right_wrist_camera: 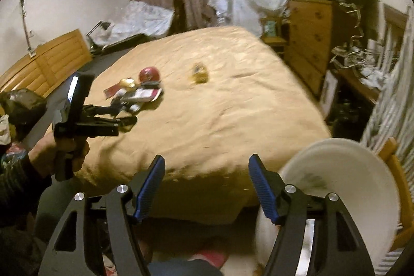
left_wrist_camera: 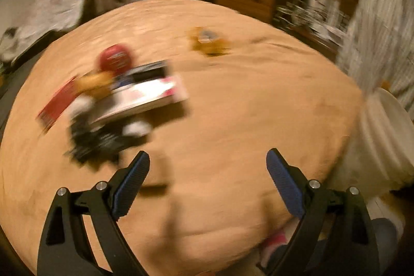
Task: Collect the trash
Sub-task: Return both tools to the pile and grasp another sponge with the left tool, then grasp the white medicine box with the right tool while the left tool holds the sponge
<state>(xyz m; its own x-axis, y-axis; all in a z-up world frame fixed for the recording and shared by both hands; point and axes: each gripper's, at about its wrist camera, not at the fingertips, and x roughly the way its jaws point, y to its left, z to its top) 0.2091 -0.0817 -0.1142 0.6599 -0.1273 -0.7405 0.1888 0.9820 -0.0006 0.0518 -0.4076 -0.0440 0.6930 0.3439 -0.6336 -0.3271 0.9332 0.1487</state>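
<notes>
Tan blanket (right_wrist_camera: 220, 100) covers a big bed. Near its middle lies a trash pile (right_wrist_camera: 134, 93): a red round lid (right_wrist_camera: 149, 74), a white box (left_wrist_camera: 145, 92), a red wrapper (left_wrist_camera: 58, 101) and black bits. Past the pile sits one small gold wrapper (right_wrist_camera: 198, 74), alone. Writing on them is too blurry to read. White bin (right_wrist_camera: 344, 188) stands beside the bed's near corner. Left gripper (left_wrist_camera: 208, 172) hangs just beside the pile, jaws wide and empty. Right gripper (right_wrist_camera: 207, 175) is over the bed's near edge, jaws apart, holding nothing.

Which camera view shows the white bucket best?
The right wrist view: the white bucket shows its open mouth and inside, beside the bed's corner. The left wrist view shows only its blurred outer wall at the right edge.
</notes>
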